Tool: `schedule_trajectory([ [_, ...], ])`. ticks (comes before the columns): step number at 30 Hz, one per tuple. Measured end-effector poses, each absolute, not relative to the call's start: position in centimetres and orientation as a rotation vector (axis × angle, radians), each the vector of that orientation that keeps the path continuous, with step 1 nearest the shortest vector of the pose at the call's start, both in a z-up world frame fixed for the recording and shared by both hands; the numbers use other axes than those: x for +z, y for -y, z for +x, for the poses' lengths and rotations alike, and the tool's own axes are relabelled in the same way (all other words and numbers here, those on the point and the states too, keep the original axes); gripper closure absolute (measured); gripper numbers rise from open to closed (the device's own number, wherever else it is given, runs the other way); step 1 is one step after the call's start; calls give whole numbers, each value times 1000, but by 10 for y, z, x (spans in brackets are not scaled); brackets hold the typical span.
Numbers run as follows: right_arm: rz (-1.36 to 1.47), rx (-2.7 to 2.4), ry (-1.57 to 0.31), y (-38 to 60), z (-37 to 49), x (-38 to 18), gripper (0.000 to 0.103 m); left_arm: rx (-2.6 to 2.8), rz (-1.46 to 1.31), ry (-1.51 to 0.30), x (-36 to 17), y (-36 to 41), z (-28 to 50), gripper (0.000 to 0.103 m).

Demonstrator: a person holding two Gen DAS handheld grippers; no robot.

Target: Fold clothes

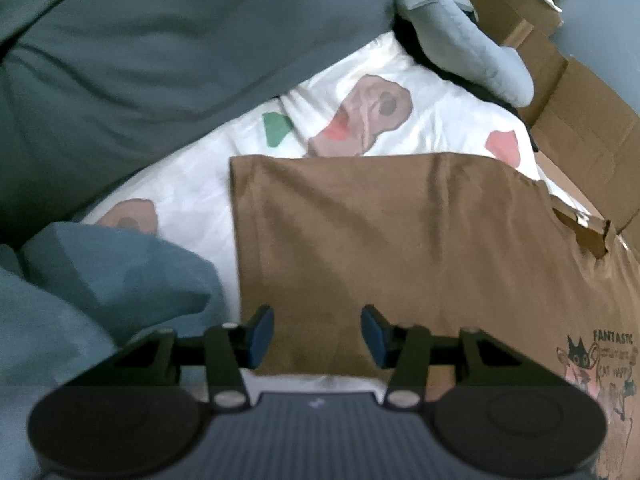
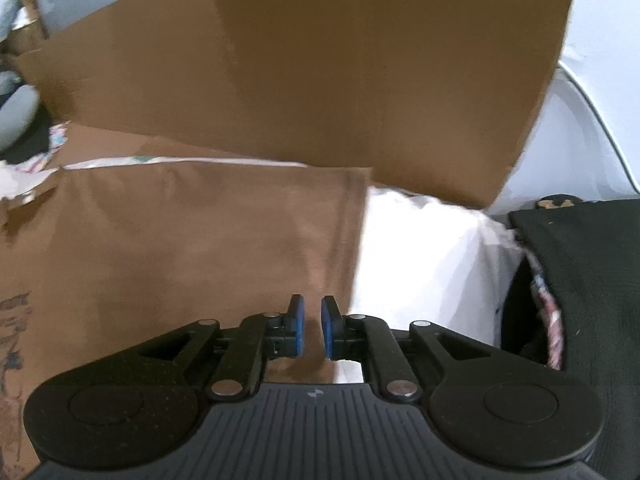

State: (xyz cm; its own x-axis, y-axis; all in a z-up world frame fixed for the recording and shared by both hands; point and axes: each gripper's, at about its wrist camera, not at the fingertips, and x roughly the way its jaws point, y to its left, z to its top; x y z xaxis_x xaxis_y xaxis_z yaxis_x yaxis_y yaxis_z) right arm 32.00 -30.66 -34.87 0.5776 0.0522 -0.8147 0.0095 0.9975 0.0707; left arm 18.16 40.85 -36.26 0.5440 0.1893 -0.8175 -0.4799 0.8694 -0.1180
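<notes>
A folded brown T-shirt [image 1: 380, 240] lies on patterned bedding [image 1: 432, 120], its cat print reading "FANTASTIC". The left gripper [image 1: 317, 336] hangs apart over it, empty. The right gripper [image 2: 312, 332] is slightly parted, holding nothing.

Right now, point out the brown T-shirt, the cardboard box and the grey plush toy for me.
brown T-shirt [image 1: 400, 240], left wrist view, flat middle of the fabric.
cardboard box [image 2: 340, 80], right wrist view, broad upright flap.
grey plush toy [image 1: 460, 40], left wrist view, its padded body.
</notes>
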Motion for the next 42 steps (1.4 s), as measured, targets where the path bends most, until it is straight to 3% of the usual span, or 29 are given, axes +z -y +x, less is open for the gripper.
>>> schedule_trajectory([
  [5, 68, 60, -1004, 297, 312, -362, 75, 364, -361, -888, -371, -407, 198, 53],
  [18, 92, -4, -1041, 297, 306, -382, 75, 449, -272, -943, -391, -412, 202, 55],
  [21, 94, -7, -1038, 297, 306, -383, 75, 466, -285, -945, -389, -415, 195, 62],
  [23, 99, -9, -1033, 297, 305, -383, 75, 488, -275, -952, -384, -419, 192, 78],
  [25, 102, -11, -1032, 297, 305, -383, 75, 507, -290, -946, -379, -424, 186, 81],
  [32, 104, -27, -1032, 299, 306, -381, 75, 440, -329, -872, -350, -421, 169, 82],
  [42, 143, -63, -978, 303, 299, -371, 75, 341, -397, -847, -357, -384, 161, 79],
])
